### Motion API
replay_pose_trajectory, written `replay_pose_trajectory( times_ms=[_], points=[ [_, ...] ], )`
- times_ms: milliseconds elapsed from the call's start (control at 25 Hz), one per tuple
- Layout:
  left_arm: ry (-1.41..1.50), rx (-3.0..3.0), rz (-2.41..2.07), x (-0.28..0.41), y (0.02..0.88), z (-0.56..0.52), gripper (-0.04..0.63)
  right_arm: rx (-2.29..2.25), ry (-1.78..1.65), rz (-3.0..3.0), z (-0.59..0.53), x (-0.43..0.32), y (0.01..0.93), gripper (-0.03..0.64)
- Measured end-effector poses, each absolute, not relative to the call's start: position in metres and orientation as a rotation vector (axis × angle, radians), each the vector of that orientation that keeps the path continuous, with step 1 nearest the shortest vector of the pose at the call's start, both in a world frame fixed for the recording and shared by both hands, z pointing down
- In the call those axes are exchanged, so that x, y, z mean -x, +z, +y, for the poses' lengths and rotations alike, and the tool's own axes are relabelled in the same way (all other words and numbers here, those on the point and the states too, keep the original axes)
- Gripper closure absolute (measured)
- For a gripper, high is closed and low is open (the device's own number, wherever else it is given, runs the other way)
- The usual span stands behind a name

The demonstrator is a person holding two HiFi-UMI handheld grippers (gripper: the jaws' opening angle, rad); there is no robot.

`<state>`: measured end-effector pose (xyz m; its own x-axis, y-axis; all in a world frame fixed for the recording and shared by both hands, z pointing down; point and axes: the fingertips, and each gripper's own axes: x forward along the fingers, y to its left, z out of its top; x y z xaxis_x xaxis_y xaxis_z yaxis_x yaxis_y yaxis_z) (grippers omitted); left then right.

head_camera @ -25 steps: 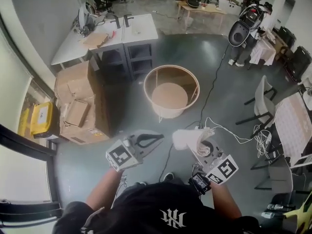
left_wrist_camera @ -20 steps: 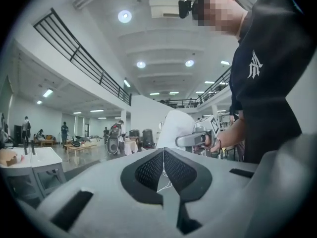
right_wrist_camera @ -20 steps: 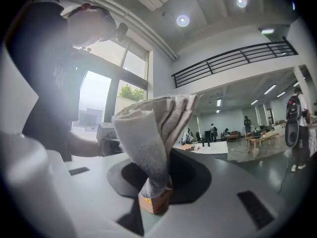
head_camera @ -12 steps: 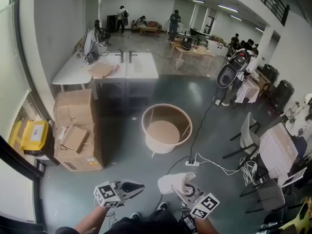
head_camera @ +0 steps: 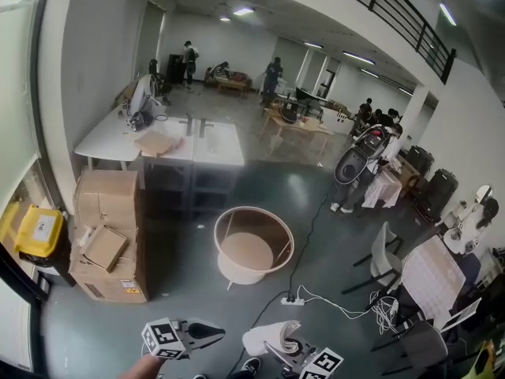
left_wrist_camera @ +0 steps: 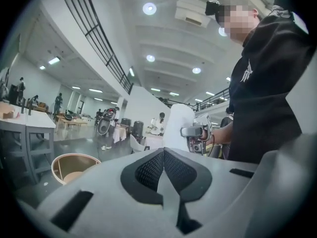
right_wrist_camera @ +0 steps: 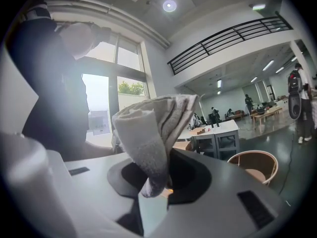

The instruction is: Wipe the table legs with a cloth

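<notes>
On the dark floor ahead of the person, the round light-wood table (head_camera: pixel 254 212) now stands well apart from both hand-held grippers, where a second ago it lay just beyond them. The head view has lifted to take in the hall, and the two tools have sunk to its bottom edge. The right hand-held gripper (head_camera: pixel 284 347) is clamped on the bunched white terry cloth (head_camera: pixel 265 338), which stands up out of its jaws in the right gripper view, the same hold as before. The left hand-held gripper (head_camera: pixel 207 334) has its jaws together with nothing between them. The cloth touches none of the table's thin white legs (head_camera: pixel 282 250). I judge that wiping has not begun: the person seems to be standing back, so an approach and a reach down to a leg are yet to come.
</notes>
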<state>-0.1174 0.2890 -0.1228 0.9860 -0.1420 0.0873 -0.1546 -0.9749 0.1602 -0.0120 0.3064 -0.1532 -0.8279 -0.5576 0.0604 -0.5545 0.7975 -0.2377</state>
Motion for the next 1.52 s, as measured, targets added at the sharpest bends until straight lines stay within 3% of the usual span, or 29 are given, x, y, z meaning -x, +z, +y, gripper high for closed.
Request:
replay_pose_trajectory(
  times_ms=[640,840,1520],
  points=[
    [0.063,-3.034,-0.332,0.131,-0.147,0.292,0.589,0.904,-0.273,3.002,0.298,0.037,-0.157,0.537],
    [-0.097,-2.979,-0.453,0.138,-0.165,0.299,0.589,0.93,-0.17,2.982,0.297,0.045,-0.152,0.537],
    [0.015,-3.029,-0.32,0.121,-0.136,0.292,0.589,0.969,-0.198,2.96,0.283,0.037,-0.147,0.537]
  ],
)
